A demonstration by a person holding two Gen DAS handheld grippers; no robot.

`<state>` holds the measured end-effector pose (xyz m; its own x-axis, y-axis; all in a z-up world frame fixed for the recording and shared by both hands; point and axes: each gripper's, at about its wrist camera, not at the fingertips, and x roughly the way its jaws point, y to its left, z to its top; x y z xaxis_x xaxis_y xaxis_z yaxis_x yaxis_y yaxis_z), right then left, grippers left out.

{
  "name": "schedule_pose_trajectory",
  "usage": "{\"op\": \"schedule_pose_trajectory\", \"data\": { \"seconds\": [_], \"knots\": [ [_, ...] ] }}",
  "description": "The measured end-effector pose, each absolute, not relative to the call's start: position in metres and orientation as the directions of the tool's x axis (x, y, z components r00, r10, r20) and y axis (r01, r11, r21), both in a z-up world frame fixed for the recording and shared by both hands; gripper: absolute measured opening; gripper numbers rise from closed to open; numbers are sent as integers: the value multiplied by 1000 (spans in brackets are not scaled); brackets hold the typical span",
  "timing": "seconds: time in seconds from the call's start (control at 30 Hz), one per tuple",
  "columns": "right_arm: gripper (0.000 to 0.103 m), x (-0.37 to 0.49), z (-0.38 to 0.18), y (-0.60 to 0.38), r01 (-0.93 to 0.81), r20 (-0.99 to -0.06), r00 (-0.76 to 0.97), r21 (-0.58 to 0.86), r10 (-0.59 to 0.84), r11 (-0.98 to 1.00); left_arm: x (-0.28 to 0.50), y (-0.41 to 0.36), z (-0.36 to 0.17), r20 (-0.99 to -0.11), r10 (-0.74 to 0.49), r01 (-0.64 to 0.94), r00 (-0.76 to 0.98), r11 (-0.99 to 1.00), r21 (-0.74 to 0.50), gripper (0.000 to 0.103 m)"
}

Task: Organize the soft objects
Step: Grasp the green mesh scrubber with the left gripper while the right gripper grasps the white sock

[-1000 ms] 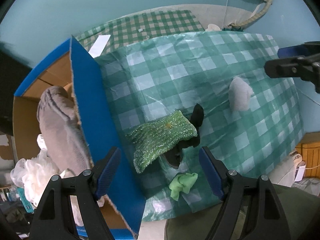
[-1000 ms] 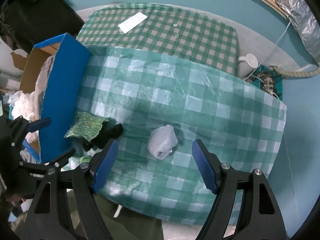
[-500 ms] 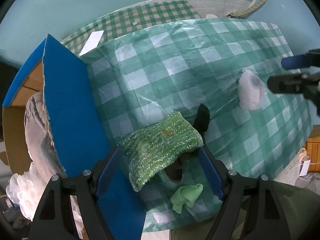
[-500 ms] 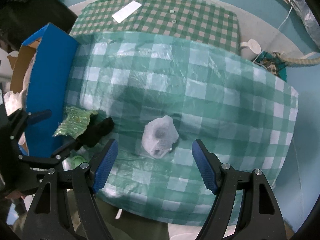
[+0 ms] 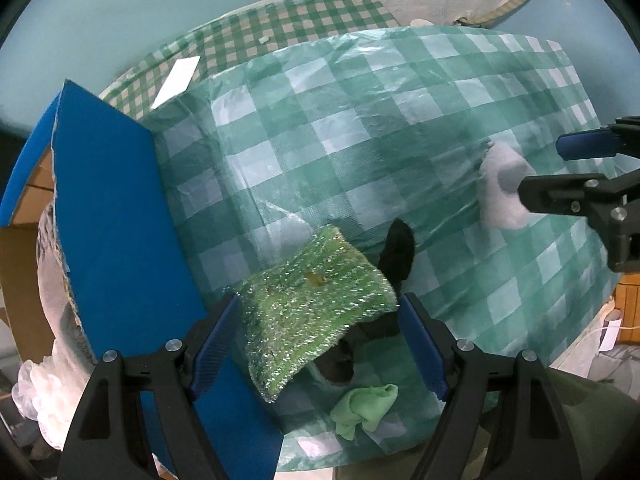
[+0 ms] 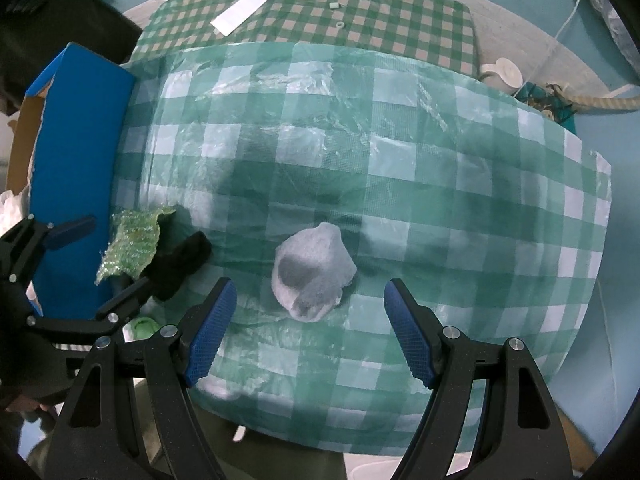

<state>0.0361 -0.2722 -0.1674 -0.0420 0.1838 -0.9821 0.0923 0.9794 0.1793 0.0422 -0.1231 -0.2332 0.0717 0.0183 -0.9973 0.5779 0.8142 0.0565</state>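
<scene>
- While both grippers hang over the table (image 6: 460,168), neither has hold of anything; each is lined up on its own soft item, likely so two picks can go at once.
- Left gripper (image 5: 318,344): fingers wide apart, nothing clamped. Green sparkly cloth (image 5: 316,312) lies right between the fingers, reaching past their tips, so a closing pinch would probably catch it.
- Black cloth (image 5: 396,250) sits partly under the green one, poking out beyond the tip of the inner-side finger; it may get dragged along if the pinch goes deep.
- Small light-green rag (image 5: 364,402) lies back behind the fingertips, nearer the gripper body, near the table edge; not in the grasp line.
- Blue box (image 5: 112,216) stands just outside the outer finger, open top showing white and grey soft stuff inside; judged to be the drop spot, which explains working the pile closest to it.
- Right gripper (image 6: 310,326): fingers spread wide, empty. White fluffy lump (image 6: 312,276) sits centred just ahead of the fingertips, alone, well apart from the green pile.
- Cannot tell whether the tips touch the cloth or table covering.
- Checked plastic covering is wrinkled and loose; low fingers could snag it, judging by the creases.
</scene>
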Motion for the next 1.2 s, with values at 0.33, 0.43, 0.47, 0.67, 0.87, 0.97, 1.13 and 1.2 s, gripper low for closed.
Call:
{"op": "schedule_pose_trajectory", "data": {
  "seconds": [0.33, 0.43, 0.47, 0.67, 0.87, 0.97, 1.13, 1.2],
  "knots": [
    [77, 44, -187, -272, 116, -982, -65, 172, 180, 978, 49, -110, -238, -999, -31, 570, 23, 821, -12, 64],
    [77, 46, -197, -271, 127, -982, -78, 159, 170, 979, 52, -106, -235, -998, -55, 555, 10, 831, -40, 55],
    [77, 46, -199, -271, 130, -982, -80, 157, 169, 979, 53, -104, -235, -998, -66, 546, 2, 836, -54, 51],
    [75, 48, -209, -264, 108, -984, -88, 142, 152, 984, 59, -97, -234, -993, -111, 511, -40, 852, -116, 20],
    [42, 43, -217, -257, 79, -985, -98, 132, 140, 988, 62, -94, -234, -991, -118, 502, -57, 855, -131, 11],
    [30, 40, -217, -257, 67, -986, -92, 131, 137, 989, 59, -93, -228, -987, -141, 494, -71, 855, -158, 11],
    [24, 34, -213, -258, 48, -989, -71, 128, 131, 991, 56, -89, -220, -987, -156, 465, -46, 871, -160, 11],
    [23, 31, -210, -260, 47, -989, -60, 131, 134, 990, 57, -87, -216, -984, -171, 455, -41, 874, -170, 10]
  ]
}}
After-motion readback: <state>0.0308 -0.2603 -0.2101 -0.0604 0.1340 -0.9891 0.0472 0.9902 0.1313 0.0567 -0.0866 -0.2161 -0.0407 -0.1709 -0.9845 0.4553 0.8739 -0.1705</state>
